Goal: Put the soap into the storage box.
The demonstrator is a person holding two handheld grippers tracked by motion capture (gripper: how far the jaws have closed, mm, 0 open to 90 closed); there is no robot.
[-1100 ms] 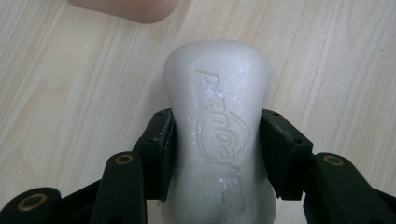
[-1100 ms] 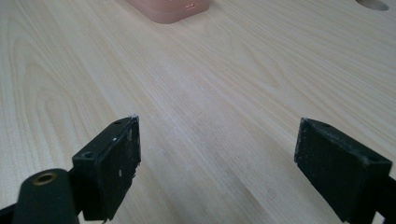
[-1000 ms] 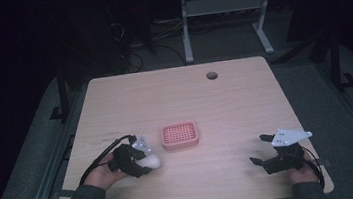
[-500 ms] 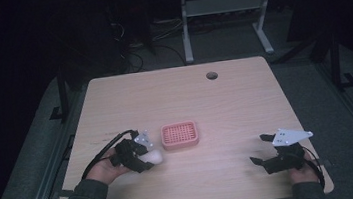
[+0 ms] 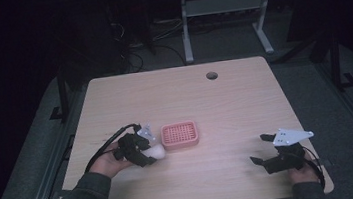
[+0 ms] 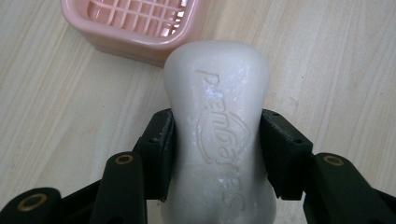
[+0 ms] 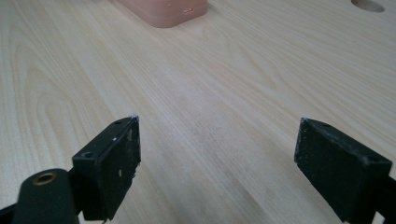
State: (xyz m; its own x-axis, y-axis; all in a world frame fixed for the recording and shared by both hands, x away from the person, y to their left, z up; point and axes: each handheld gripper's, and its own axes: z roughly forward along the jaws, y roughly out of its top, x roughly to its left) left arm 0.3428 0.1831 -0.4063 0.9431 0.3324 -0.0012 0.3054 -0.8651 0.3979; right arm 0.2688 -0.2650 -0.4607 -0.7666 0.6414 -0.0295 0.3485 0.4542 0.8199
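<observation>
Squarely clamped, soap bar (image 6: 219, 135), left gripper (image 6: 217, 149) jaws.

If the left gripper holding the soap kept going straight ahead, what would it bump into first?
Probably the pink soap dish: the soap bar in the left gripper points at its near corner, though the height is unclear.

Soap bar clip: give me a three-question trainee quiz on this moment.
1. True or false: the left claw is shut on the soap bar.
2. Is the soap bar in the pink soap dish, or beside it?
3. The right claw is: A) holding the dish, B) open over bare table, C) shut on the soap.

Key: 1 true; 2 beside it, at the dish's left in the high view; 3 B.
</observation>
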